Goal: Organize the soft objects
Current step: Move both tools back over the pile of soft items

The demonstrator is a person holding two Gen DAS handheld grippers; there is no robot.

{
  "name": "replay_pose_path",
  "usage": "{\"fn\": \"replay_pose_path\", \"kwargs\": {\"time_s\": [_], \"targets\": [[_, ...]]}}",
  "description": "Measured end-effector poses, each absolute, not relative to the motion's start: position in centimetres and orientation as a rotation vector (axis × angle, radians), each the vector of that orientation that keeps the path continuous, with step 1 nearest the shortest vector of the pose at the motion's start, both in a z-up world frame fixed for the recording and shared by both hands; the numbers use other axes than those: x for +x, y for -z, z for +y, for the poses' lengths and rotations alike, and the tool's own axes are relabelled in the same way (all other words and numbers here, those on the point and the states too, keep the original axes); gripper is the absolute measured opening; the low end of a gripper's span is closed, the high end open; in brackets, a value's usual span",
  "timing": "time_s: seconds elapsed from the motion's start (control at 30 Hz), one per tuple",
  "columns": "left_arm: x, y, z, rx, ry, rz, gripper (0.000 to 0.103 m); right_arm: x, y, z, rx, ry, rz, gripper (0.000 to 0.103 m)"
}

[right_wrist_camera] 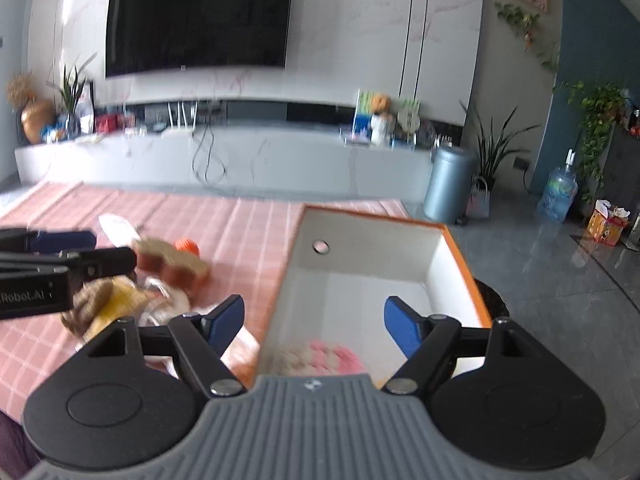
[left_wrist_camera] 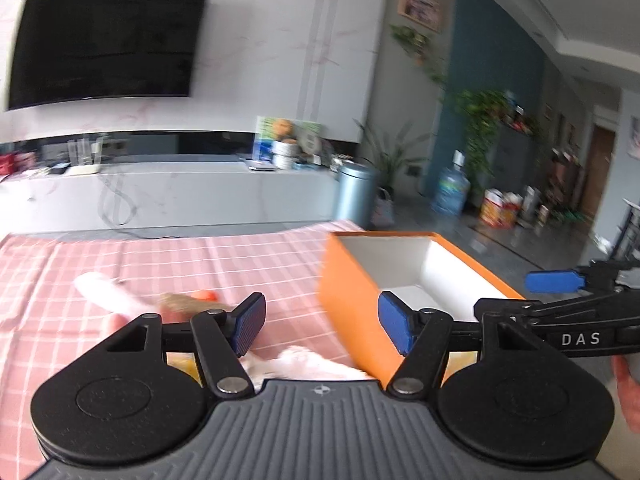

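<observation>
Both pairs of blue-padded fingers stood wide apart with nothing between them. Between the left gripper (left_wrist_camera: pixel 320 326) pads lay only pink checked tablecloth (left_wrist_camera: pixel 160 256) and the near corner of the orange box (left_wrist_camera: pixel 348 312); a pale, fluffy soft piece (left_wrist_camera: pixel 308 364) lay on the cloth just under and behind the fingertips, not touched by either pad. Farther off to the left of those fingers, a blurred white roll (left_wrist_camera: pixel 108 292) and a brownish soft toy (left_wrist_camera: pixel 184 302) with an orange bit (left_wrist_camera: pixel 204 294) rested on the cloth, well clear of the grip. The right gripper (right_wrist_camera: pixel 314 324) hung over the near end of the box, its left pad outside the box wall over the cloth and its right pad above the white interior (right_wrist_camera: pixel 360 280). Inside the box, at the near end just below those fingers, lay a pink and cream soft object (right_wrist_camera: pixel 320 358), apart from both pads; the rest of the box floor was bare white, with a round hole (right_wrist_camera: pixel 321 246) in the far wall. Left of the box in the right wrist view, a heap of brown, yellow and white soft things (right_wrist_camera: pixel 120 300) sat on the cloth.
</observation>
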State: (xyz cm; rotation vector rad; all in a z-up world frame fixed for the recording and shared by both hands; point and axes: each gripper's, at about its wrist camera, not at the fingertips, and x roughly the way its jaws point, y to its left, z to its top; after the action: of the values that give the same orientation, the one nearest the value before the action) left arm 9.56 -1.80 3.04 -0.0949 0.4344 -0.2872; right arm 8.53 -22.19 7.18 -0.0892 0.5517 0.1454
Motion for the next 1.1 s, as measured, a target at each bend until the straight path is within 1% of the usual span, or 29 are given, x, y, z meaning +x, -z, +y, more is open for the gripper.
{"fn": "replay_pose_path", "kwargs": {"time_s": [0.17,0.43,0.57,0.83,0.87,0.9,0.93,1.03,1.1], "targets": [[8.7,-2.3,1.1,-0.149,0.171,0.430,0.076,8.0,-6.0,-18.6,-0.033,-0.179,0.511,0.076],[7.3,-0.4,5.1,-0.160,0.057,0.415,0.076,7.1,-3.9,-12.9,-0.051,-0.234,0.438,0.076],[6.1,1.1,7.0,-0.186,0.031,0.444,0.076,7.0,-2.3,-11.0,-0.078,-0.262,0.468,0.079],[5.8,3.5,9.6,-0.208,0.007,0.492,0.076,8.4,0.5,-8.9,-0.110,-0.283,0.538,0.078],[5.9,3.6,9.9,-0.219,0.018,0.500,0.076,8.6,0.7,-8.7,-0.112,-0.290,0.548,0.078],[6.0,3.8,10.1,-0.228,0.029,0.509,0.076,8.9,1.0,-8.6,-0.115,-0.296,0.557,0.075],[6.2,3.9,10.2,-0.230,0.033,0.516,0.078,9.0,1.3,-8.5,-0.122,-0.302,0.565,0.072],[6.9,4.3,9.9,-0.174,0.003,0.532,0.084,9.7,2.0,-7.9,-0.139,-0.319,0.584,0.069],[7.3,4.5,9.8,-0.146,0.013,0.545,0.084,10.2,2.2,-7.5,-0.145,-0.332,0.593,0.065]]}}
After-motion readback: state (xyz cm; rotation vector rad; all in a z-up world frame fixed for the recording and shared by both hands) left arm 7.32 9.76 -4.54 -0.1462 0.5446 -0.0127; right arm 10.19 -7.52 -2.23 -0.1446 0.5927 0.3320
